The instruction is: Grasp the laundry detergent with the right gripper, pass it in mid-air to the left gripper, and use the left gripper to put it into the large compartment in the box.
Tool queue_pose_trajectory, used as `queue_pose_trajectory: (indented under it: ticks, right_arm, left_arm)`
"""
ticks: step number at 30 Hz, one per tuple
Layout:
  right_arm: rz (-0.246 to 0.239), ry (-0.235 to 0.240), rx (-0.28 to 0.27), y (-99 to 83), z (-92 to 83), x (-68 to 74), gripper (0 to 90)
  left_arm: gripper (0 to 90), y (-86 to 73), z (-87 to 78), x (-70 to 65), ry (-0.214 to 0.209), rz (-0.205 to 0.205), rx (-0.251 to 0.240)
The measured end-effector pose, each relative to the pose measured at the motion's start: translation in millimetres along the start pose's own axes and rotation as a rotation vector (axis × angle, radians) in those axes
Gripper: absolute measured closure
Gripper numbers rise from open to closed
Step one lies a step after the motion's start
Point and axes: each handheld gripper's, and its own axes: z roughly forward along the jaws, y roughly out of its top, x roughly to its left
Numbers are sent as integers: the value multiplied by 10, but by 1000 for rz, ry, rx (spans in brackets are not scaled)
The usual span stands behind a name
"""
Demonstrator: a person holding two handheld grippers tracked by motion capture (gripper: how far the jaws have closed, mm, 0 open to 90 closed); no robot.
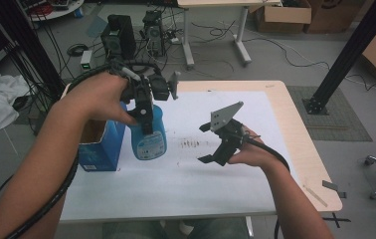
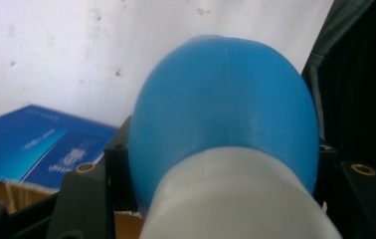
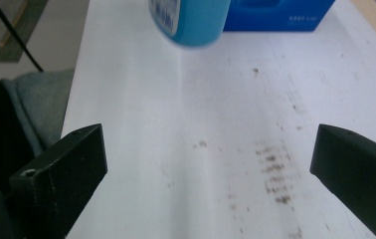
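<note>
Left claw point(image 1: 143, 112): clamped on blue bottle point(image 1: 148, 137), held off white worktop point(image 1: 186, 184). Blue box point(image 1: 99, 149) just beside this claw. Right claw point(image 1: 211, 144): spread wide, nothing between; brown smears point(image 1: 192, 144) near it.

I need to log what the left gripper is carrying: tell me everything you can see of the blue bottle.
The blue bottle is smooth, plastic-looking and rounded, with a pale label on its lower front and a whitish neck at the top. It hangs upright, clamped near the top between the jaws of the left gripper. Its base looks lifted off the white table, though that is hard to confirm. A blue box stands close beside it; contact between them cannot be told.
</note>
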Motion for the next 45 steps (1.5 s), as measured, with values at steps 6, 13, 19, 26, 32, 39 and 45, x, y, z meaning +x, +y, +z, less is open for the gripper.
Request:
queue_pose_trajectory:
  ticks: [6, 13, 19, 26, 32, 39, 45]
  right_arm:
    - [-4, 7, 170, 23, -74, -124, 0]
    - [-5, 31, 329, 14, -78, -199, 0]
    - [-18, 36, 436, 39, -85, -196, 0]
    - [-29, 39, 476, 44, -104, -179, 0]
    - [-32, 46, 488, 47, -99, -179, 0]
    - [-43, 53, 497, 85, -95, -187, 0]
    - [-46, 54, 502, 100, -100, -183, 0]
  left_arm:
    - [382, -133, -184, 172, -25, -81, -24]
    - [382, -334, -389, 387, -55, -214, -61]
    - [382, -543, -555, 535, -72, -342, -86]
    - [382, -754, -681, 671, -29, -602, -59]
    - [381, -1005, -796, 795, -48, -822, -84]
    - [382, -1239, -834, 890, -55, -1072, -57]
    - [381, -1435, -835, 969, -34, -1195, -26]
